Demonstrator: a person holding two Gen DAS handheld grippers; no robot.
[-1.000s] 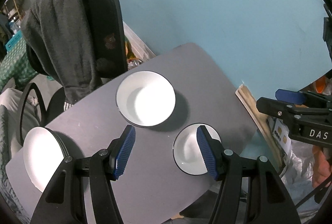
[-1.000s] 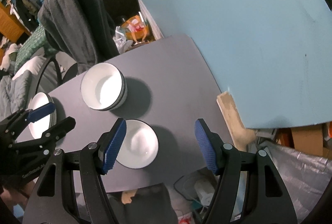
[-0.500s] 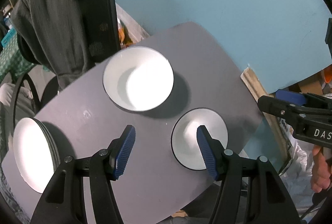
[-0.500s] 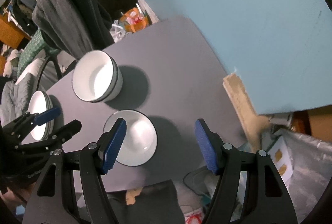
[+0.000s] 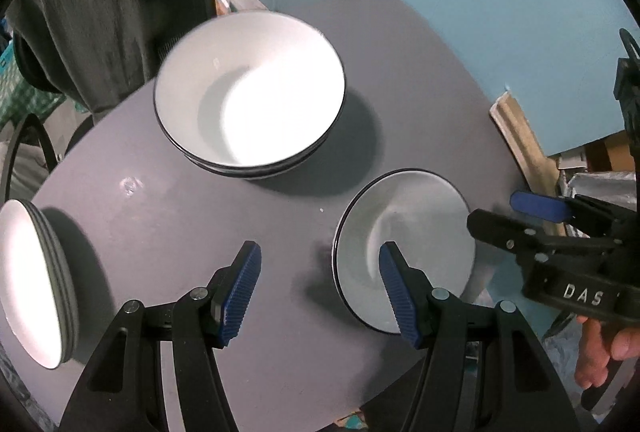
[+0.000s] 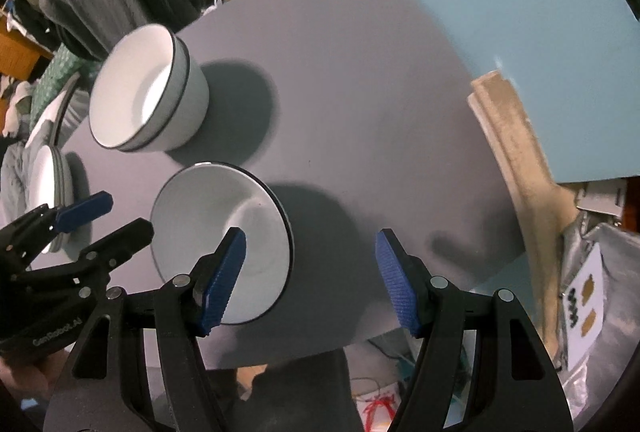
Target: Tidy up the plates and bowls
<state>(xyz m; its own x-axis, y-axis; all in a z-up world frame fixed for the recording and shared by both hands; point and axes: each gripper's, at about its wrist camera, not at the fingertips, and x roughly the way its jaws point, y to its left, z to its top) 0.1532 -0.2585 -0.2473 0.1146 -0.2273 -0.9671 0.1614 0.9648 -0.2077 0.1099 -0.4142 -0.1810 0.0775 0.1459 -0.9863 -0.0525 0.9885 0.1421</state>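
On the grey worktop (image 5: 420, 80), a lone small bowl (image 5: 404, 244) sits apart from the stacked bowls (image 5: 248, 100) (likely its destination); right gripper (image 6: 310, 274) and left gripper (image 5: 320, 288) hover, jaws spread, empty.

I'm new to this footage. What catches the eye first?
White dishes on a grey table: stacked bowls mid-table, a single bowl near the front edge, plates far left. Both grippers, left and right, hover open by the single bowl.
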